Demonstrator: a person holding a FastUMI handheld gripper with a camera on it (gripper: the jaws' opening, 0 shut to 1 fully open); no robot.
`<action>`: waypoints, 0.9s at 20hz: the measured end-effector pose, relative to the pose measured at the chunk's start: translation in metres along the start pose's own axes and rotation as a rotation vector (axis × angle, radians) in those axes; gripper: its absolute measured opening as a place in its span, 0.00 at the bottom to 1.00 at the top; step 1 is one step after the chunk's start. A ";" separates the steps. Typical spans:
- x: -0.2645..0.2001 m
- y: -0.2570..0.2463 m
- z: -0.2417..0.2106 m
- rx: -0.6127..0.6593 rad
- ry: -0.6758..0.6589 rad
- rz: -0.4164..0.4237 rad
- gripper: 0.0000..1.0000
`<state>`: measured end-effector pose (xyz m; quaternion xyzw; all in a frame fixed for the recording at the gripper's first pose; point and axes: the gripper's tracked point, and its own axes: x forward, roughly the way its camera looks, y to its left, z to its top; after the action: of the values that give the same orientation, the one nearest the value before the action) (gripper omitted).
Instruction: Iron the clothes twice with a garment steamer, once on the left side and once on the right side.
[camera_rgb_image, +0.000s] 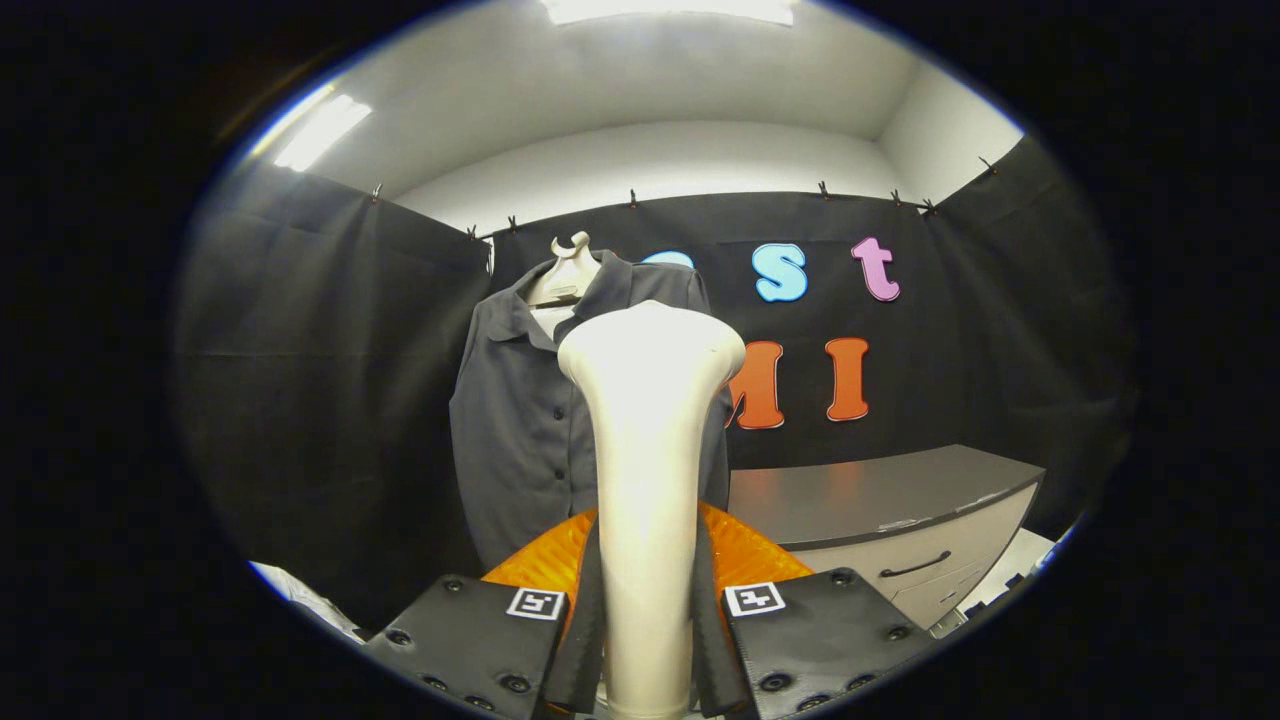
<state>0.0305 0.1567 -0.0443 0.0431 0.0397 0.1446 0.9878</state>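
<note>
Gripper fingers closed tight on the garment steamer, both pads pressing its cream handle from either side, steamer held upright with its wide head at the top. Head sits in front of the shirt, the task's clothes: dark grey, buttoned, hanging on a pale hanger against the black booth wall. From this angle the head covers the shirt's right half and button placket is just to its left. Cannot tell whether the head touches fabric or is short of it; looks some way off.

Judgement: steamer already grasped, ironing passes look not yet started or just starting. To do it well, bring the head flat to one side of the placket near the shoulder, draw straight down to the hem at an even pace, then repeat on the other side. Keep the grip firm so the handle doesn't twist between the pads, keep the head face square to the cloth, and don't push hard, since the shirt hangs free and will swing back.

Around: a grey-topped cabinet with a drawer handle to the right of the shirt, near its lower edge; a low right-side pass could clip the cabinet's corner. Orange gripper body behind the handle. Ceiling lights above, no obstruction.
</note>
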 end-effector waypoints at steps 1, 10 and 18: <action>-0.003 0.000 0.003 0.000 -0.007 0.002 0.44; -0.012 0.011 0.006 -0.005 -0.025 0.018 0.44; -0.009 0.014 0.002 0.008 -0.020 0.020 0.44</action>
<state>0.0182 0.1678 -0.0404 0.0490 0.0302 0.1540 0.9864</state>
